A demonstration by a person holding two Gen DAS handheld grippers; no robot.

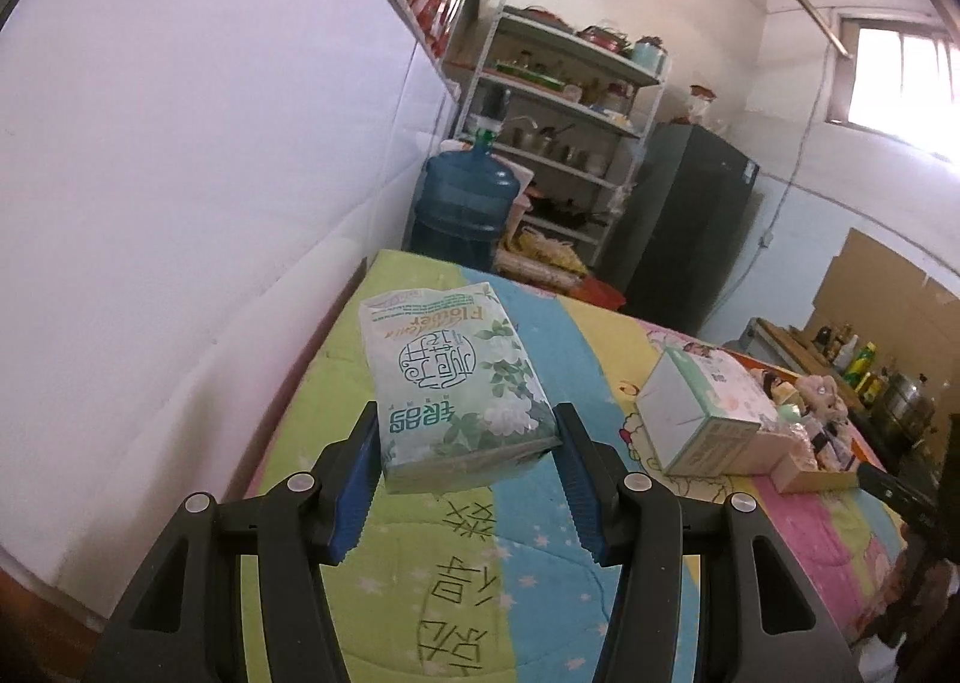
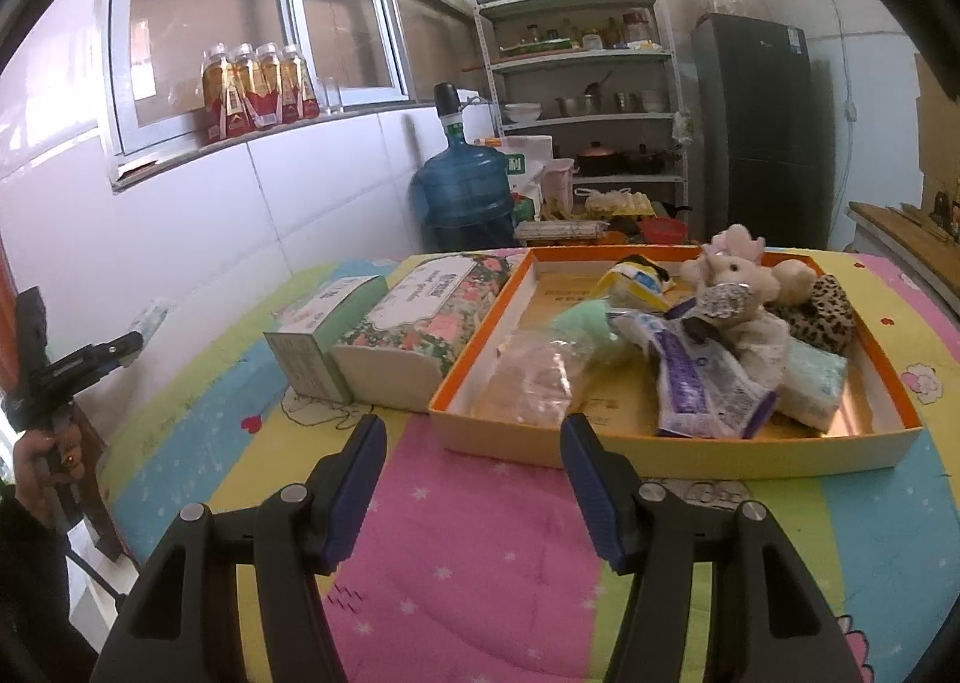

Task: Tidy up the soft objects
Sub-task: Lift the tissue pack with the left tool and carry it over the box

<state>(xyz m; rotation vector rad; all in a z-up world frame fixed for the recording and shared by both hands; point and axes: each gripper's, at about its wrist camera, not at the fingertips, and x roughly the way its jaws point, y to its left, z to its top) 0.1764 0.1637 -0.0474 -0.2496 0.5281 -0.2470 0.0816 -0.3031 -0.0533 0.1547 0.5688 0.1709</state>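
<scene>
My left gripper [image 1: 467, 443] is shut on a white-green tissue pack [image 1: 450, 377] and holds it above the striped quilt [image 1: 528, 551]. A green-white tissue box [image 1: 702, 413] lies to the right of it. In the right wrist view my right gripper [image 2: 474, 443] is open and empty above the quilt [image 2: 480, 551], just in front of an orange-rimmed box tray [image 2: 678, 452]. The tray holds a plush toy [image 2: 741, 287], a leopard-print pouch [image 2: 831, 311], a clear bag [image 2: 531, 377] and several soft packets. A floral tissue pack [image 2: 426, 323] and the tissue box [image 2: 324, 335] lie left of the tray.
A blue water jug [image 2: 465, 191], a metal shelf rack [image 2: 585, 83] and a dark fridge [image 2: 756, 131] stand beyond the table. A tiled wall with a windowsill of bottles [image 2: 258, 89] runs along the left. The left gripper [image 2: 129, 347] shows at the left edge of the right wrist view.
</scene>
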